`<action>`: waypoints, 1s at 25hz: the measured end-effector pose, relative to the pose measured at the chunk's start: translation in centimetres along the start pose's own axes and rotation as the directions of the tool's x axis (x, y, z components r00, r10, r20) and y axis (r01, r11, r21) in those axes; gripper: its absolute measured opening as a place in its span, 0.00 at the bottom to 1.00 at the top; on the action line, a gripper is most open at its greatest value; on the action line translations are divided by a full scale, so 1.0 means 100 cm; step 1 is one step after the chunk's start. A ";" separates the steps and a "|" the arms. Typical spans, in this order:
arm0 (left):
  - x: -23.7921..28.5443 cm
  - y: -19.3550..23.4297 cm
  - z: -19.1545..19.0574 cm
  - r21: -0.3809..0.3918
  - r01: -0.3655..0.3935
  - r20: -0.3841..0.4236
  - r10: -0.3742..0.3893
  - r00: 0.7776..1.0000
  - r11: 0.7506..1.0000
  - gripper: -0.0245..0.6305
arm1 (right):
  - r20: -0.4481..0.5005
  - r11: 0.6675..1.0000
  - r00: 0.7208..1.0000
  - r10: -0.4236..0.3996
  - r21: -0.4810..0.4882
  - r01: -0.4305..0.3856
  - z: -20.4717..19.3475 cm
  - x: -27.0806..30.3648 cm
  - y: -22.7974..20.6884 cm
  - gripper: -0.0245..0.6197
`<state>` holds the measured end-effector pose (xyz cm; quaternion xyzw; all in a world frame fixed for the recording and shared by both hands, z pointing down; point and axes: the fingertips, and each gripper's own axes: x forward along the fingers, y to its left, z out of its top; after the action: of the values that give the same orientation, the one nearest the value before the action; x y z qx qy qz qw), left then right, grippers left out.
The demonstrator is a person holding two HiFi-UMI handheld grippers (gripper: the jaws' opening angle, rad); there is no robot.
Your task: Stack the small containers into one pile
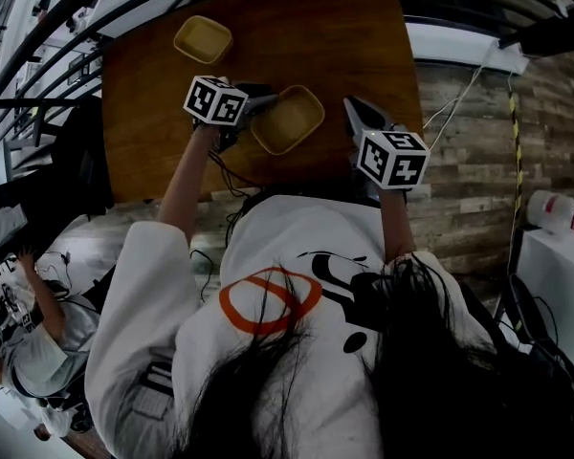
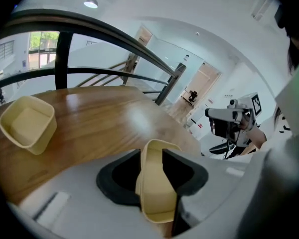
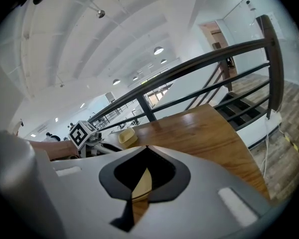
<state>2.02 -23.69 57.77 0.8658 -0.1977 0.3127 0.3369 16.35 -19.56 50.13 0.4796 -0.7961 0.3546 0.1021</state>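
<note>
Head view: left tongs clamp near container by its rim. Second container lies far-left on bench. Right tongs closed, empty.

Wooden table; dark railing; plank floor.

the surface is smooth brown wood with a glossy sheen. the container at upper left and the container at centre look like matt plastic.
</note>
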 end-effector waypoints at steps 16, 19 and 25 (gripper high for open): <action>-0.115 0.134 -0.011 -0.399 -0.247 0.264 0.369 0.891 0.883 0.24 | -0.046 0.999 0.999 0.013 -0.043 -0.015 -0.012 0.034 0.047 0.07; -0.129 0.161 -0.013 -0.470 -0.254 0.281 0.416 0.865 0.845 0.25 | -0.056 0.999 0.998 -0.007 -0.033 0.005 -0.018 0.039 0.054 0.07; -0.143 0.214 -0.016 -0.622 -0.191 0.316 0.467 0.826 0.759 0.25 | -0.082 0.998 0.995 -0.056 -0.022 0.054 -0.031 0.049 0.067 0.07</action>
<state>-20.84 -35.60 58.91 0.7240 -0.5073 0.0847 0.4596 7.60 -18.95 51.73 0.4853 -0.7812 0.3633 0.1491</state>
